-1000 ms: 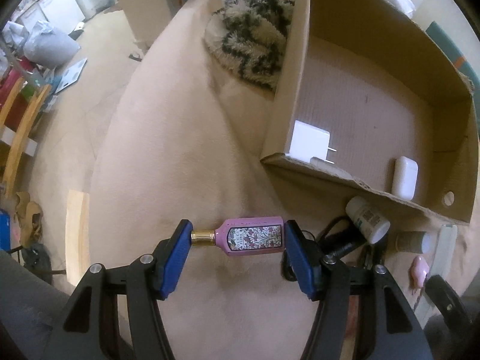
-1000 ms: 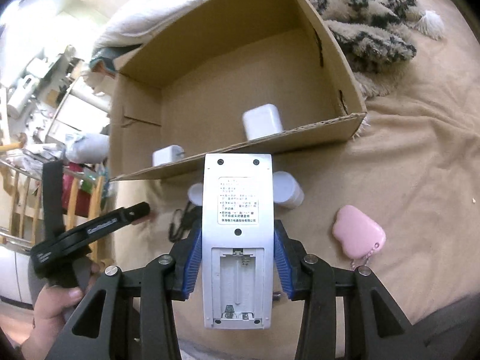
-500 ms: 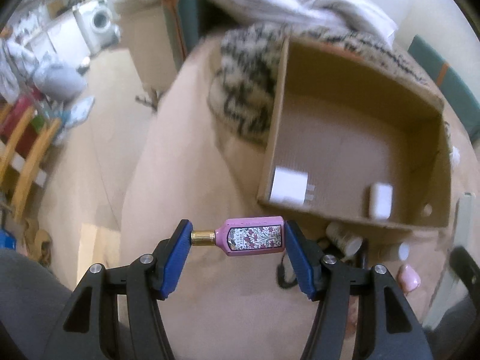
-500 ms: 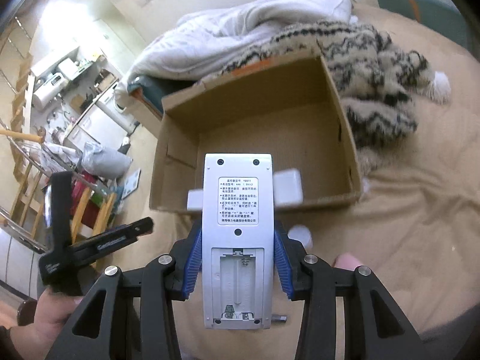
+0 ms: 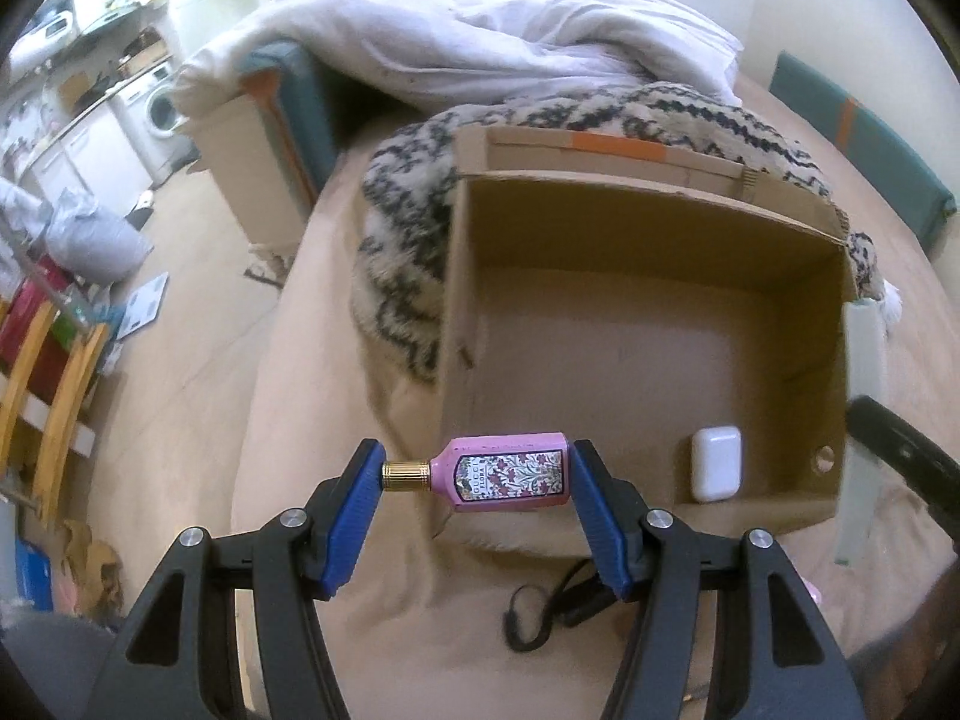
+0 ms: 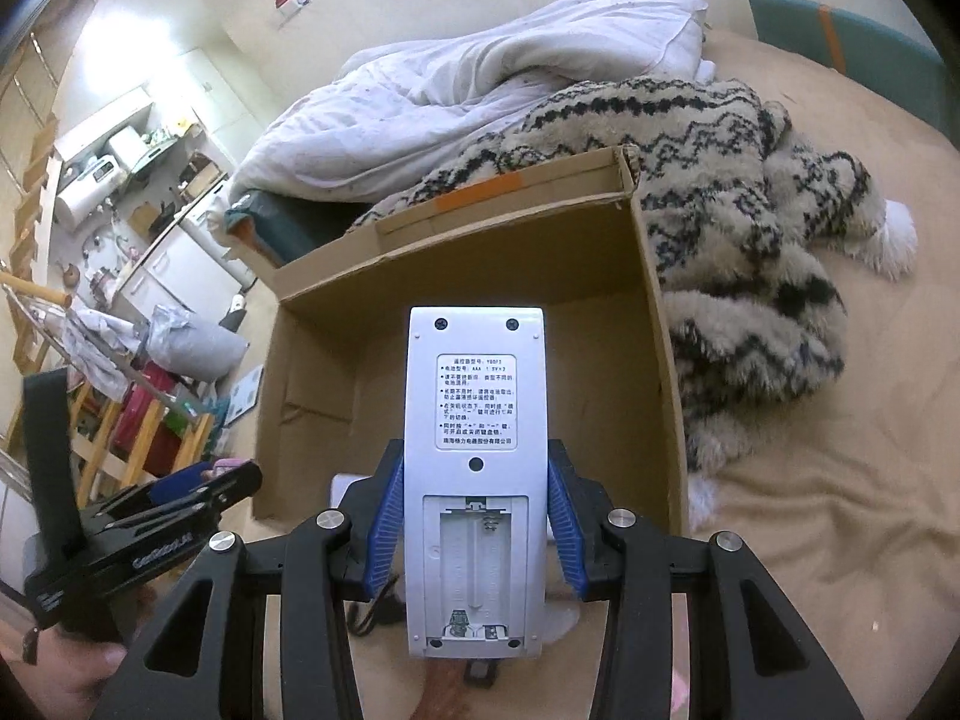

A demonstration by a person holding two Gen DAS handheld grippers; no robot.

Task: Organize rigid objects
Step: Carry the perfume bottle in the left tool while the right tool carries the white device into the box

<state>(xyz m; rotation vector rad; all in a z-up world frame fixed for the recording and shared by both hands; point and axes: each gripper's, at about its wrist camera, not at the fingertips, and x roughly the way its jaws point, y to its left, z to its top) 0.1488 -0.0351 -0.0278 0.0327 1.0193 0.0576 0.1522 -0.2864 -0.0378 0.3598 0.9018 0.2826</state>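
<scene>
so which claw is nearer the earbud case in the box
right, probably. the right claw hangs beside the corner of the box where the earbud case lies; the left claw is over the other near corner.

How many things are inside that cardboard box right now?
1 in plain sight: a white earbud case on the floor of the cardboard box, by its near right corner. The pink perfume bottle and remote block parts of the floor, so more may be hidden.
</scene>
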